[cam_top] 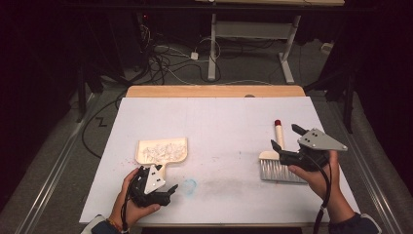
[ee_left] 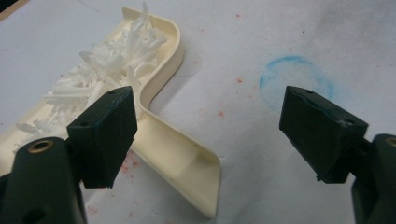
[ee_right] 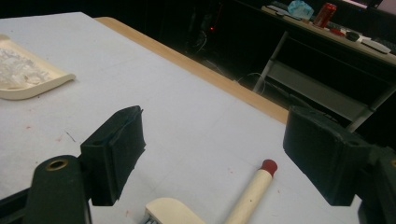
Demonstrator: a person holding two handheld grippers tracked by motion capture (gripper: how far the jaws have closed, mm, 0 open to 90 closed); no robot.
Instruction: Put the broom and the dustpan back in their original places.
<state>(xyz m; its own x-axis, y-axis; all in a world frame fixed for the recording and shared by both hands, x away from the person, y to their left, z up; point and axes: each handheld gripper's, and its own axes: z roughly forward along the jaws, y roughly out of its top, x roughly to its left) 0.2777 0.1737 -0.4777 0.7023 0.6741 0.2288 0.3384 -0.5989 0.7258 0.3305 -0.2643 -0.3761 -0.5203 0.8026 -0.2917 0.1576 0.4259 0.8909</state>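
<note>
A cream dustpan [cam_top: 146, 157] holding white shreds [cam_top: 158, 149] lies left of centre on the white table cover. Its handle points toward my left gripper [cam_top: 160, 179], which is open at the near left. In the left gripper view the dustpan handle [ee_left: 184, 163] lies between the jaws, close to the left one, with the shreds [ee_left: 102, 74] beyond; the left gripper [ee_left: 210, 135] holds nothing. A hand brush [cam_top: 279, 136] with a red tip and grey bristles [cam_top: 280, 170] lies at the right. My right gripper [cam_top: 286, 137] hangs open over its handle [ee_right: 250, 196], and this right gripper [ee_right: 215, 154] is not touching it.
A blue chalk ring [cam_top: 189, 186] [ee_left: 294, 79] and faint red specks mark the cover near the left gripper. The table's wooden far edge [cam_top: 214, 91] shows at the back. Beyond it are dark floor, cables and another desk's legs [cam_top: 212, 48].
</note>
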